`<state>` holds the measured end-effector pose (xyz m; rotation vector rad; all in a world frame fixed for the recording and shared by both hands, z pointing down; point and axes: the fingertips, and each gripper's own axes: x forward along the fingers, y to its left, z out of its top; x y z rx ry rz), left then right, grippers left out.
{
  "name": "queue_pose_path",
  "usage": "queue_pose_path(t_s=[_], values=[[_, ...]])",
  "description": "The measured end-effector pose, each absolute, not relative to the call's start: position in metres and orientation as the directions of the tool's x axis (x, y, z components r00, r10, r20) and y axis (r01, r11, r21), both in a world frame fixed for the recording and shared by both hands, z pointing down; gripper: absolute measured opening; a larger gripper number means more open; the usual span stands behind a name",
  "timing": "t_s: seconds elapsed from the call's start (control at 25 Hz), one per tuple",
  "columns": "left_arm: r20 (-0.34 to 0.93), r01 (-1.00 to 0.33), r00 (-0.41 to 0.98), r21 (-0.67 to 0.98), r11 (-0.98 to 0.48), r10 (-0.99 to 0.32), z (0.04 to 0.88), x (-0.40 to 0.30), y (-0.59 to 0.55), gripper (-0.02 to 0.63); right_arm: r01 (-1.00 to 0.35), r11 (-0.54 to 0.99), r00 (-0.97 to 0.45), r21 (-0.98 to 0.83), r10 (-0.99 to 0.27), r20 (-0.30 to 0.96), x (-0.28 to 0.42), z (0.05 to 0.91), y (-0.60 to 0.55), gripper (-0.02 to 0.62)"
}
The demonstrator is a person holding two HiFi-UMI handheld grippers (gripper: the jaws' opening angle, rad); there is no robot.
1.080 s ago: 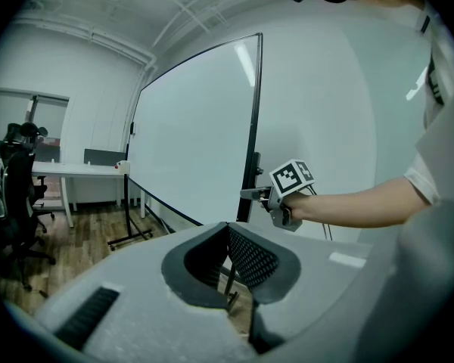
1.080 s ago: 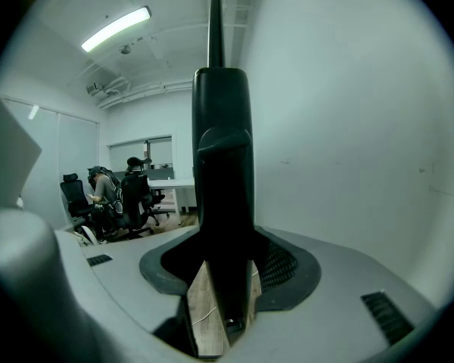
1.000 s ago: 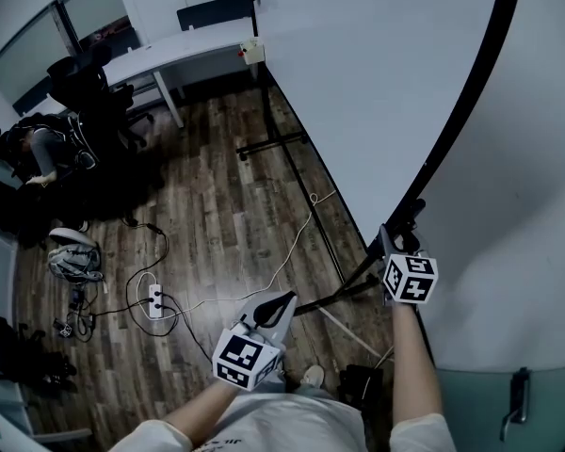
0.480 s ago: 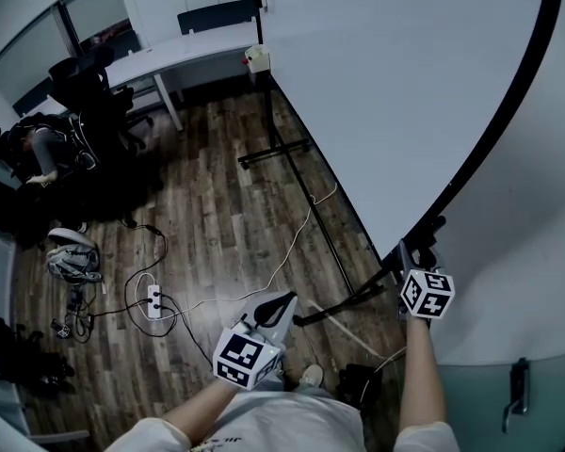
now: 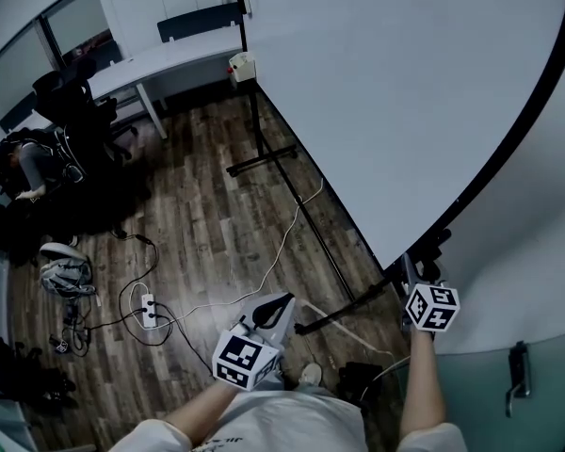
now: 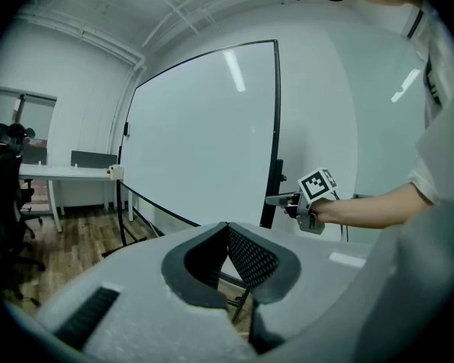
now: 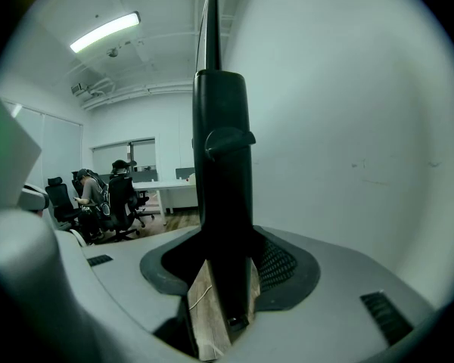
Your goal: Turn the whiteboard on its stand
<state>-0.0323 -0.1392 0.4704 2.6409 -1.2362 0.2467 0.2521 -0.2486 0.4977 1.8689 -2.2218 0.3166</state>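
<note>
The big whiteboard (image 5: 405, 92) stands on a black wheeled stand (image 5: 264, 158) and fills the upper right of the head view. Its black frame edge (image 5: 508, 149) runs down to my right gripper (image 5: 417, 269), which is shut on the black upright (image 7: 221, 172) at the board's near end. In the right gripper view that upright sits squeezed between the pads (image 7: 276, 259). My left gripper (image 5: 284, 299) hangs low near the person's body, shut and holding nothing, well apart from the board. From the left gripper view the whiteboard (image 6: 204, 142) appears face-on, with the right gripper (image 6: 287, 200) at its edge.
A white wall (image 5: 527, 252) stands close behind the board. White cables and a power strip (image 5: 149, 311) lie on the wood floor. A desk (image 5: 160, 59), office chairs (image 5: 71, 111), a seated person (image 5: 28, 158) and a backpack (image 5: 64, 269) are at the left.
The board's near end has swung right and toward the wall, and my right gripper went with it, still shut on the upright. The left gripper stayed put.
</note>
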Motion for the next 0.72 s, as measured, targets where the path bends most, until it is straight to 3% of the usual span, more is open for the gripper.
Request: queue_pose_path(t_s=[0.72], values=[[0.231, -0.76, 0.647, 0.129, -0.637, -0.726, 0.466, -0.026, -0.14, 0.011, -0.991, 0.118, -0.132, -0.063, -0.94, 0.315, 0.251, 0.491, -0.218, 0.175]])
